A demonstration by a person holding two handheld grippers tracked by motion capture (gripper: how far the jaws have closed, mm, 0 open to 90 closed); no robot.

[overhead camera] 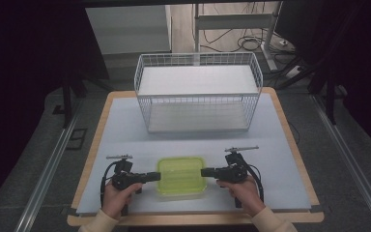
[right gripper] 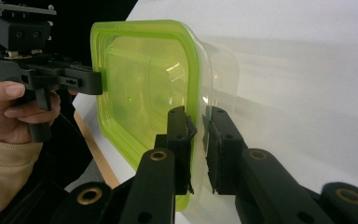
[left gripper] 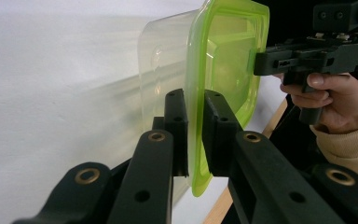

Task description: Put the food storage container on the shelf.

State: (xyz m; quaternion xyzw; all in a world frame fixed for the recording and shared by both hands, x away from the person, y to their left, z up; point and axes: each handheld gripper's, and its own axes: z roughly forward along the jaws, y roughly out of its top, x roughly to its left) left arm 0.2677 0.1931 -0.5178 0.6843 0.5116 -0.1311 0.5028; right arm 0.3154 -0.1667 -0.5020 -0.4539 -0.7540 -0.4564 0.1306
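In the high view, a clear container with a green lid [overhead camera: 181, 176] sits at the lower centre of the frame, on the pale mat [overhead camera: 125, 125] that covers the table, near the front edge. The left gripper [overhead camera: 155, 176] meets its left edge and the right gripper [overhead camera: 205, 172] meets its right edge, each held level by a hand entering from the bottom. In the left gripper view, both jaws are clenched on the lid's rim at centre frame, one on each face of the rim; the lid [left gripper: 223, 60] rises toward the upper right. In the right gripper view, the jaws bracket the rim [right gripper: 196, 93] at centre frame; the right-hand jaw appears slightly clear of it, so a firm grasp cannot be confirmed. A white wire basket [overhead camera: 198, 92] stands at upper centre, well apart from the container.
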